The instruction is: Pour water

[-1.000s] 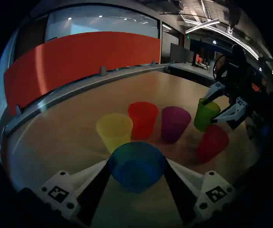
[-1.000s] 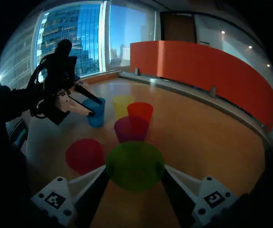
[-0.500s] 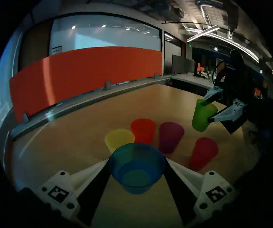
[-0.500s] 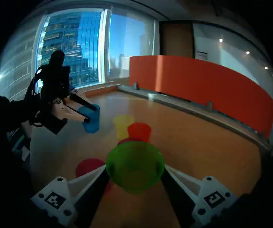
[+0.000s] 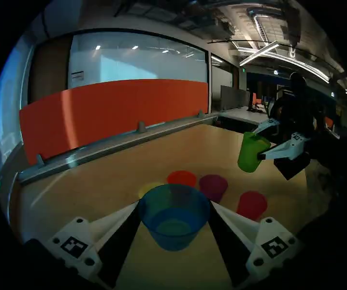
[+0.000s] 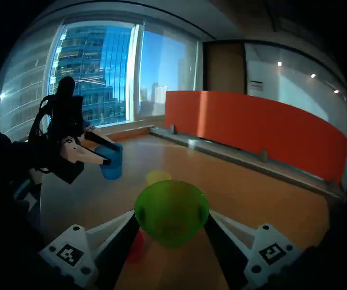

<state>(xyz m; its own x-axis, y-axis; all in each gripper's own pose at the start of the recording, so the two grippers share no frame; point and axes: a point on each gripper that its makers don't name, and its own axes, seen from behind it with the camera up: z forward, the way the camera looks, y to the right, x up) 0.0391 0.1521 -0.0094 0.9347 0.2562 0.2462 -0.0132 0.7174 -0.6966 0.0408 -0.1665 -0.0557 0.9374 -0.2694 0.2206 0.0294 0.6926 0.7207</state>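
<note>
My left gripper (image 5: 174,208) is shut on a blue cup (image 5: 174,227), held upright above the wooden table (image 5: 101,179). In the right gripper view the same left gripper (image 6: 111,153) holds the blue cup (image 6: 110,162) at the left, in the air. My right gripper (image 6: 171,215) is shut on a green cup (image 6: 171,217), also upright. From the left gripper view the right gripper (image 5: 258,143) and green cup (image 5: 250,153) hang at the right, above the table. Whether either cup holds water I cannot tell.
On the table below stand a yellow cup (image 5: 148,187), a red cup (image 5: 182,178), a purple cup (image 5: 213,185) and another red cup (image 5: 252,204). An orange wall panel (image 5: 115,108) runs behind the table's far edge. Tall windows (image 6: 91,82) lie to one side.
Both grippers have risen with their cups. The cups standing on the table now sit lower and smaller in both views, and the green and blue cups are well off the tabletop.
</note>
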